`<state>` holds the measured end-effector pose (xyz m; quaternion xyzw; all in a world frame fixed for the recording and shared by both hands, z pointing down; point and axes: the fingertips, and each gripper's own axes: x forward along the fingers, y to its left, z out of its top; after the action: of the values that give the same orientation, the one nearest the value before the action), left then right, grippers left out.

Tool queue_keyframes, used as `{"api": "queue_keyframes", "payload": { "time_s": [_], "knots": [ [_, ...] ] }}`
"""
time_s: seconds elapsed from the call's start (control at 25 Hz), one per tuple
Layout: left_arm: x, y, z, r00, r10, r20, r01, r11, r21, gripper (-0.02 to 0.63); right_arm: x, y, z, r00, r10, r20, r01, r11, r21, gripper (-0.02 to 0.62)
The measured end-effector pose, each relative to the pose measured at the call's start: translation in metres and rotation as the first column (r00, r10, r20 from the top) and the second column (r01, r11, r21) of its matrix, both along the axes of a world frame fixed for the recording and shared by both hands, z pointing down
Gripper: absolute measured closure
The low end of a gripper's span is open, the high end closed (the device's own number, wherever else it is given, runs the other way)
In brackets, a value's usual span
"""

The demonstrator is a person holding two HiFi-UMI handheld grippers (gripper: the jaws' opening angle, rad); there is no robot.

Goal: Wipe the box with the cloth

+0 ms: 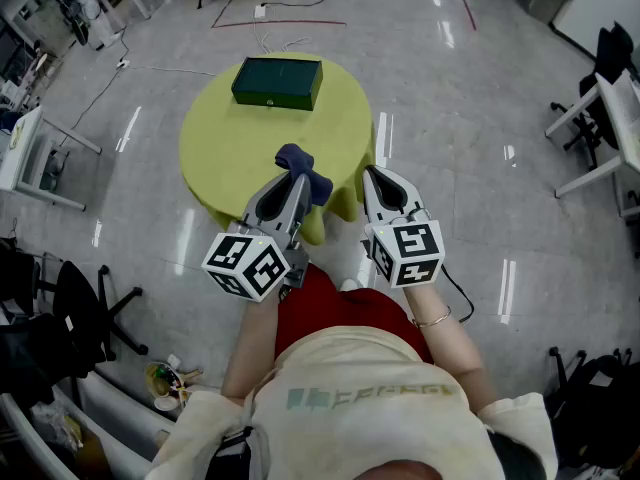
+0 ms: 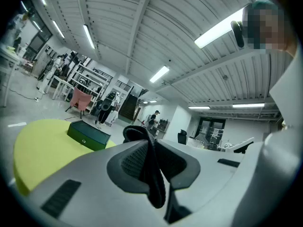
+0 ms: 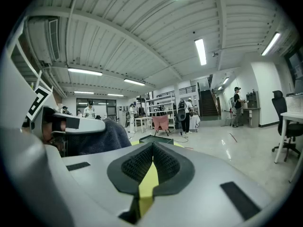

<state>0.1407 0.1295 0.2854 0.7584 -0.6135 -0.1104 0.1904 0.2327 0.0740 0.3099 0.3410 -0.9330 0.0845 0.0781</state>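
Observation:
A dark green box (image 1: 277,83) lies at the far side of a round yellow-green table (image 1: 235,148); the left gripper view shows the box (image 2: 88,135) ahead to the left. My left gripper (image 1: 293,182) is shut on a dark blue cloth (image 1: 304,167), held over the table's near edge, well short of the box. The cloth (image 2: 150,171) hangs pinched between the jaws. My right gripper (image 1: 376,182) is beside it, off the table's right edge, shut with nothing in it; only the box's top (image 3: 156,139) peeks above its jaws.
Glossy grey floor surrounds the small table. Office chairs (image 1: 90,308) stand at the left, desks and chairs (image 1: 600,108) at the right. Cables (image 1: 270,13) trail on the floor behind the table. People stand far off in the room.

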Motion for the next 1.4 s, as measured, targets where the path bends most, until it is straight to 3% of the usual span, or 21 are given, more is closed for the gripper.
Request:
{"api": "queue_keyframes", "payload": {
  "time_s": [0.92, 1.4],
  "knots": [
    [-0.001, 0.014, 0.016, 1.000, -0.013, 0.006, 0.013, 0.999, -0.045, 0.548, 0.010, 0.011, 0.023, 1.000, 0.007, -0.019, -0.008, 0.999, -0.047, 0.557],
    [-0.019, 0.030, 0.012, 0.997, -0.082, 0.016, 0.082, 0.996, -0.032, 0.548, -0.003, 0.022, 0.027, 0.998, -0.065, -0.001, 0.065, 0.995, -0.073, 0.555]
  ]
}}
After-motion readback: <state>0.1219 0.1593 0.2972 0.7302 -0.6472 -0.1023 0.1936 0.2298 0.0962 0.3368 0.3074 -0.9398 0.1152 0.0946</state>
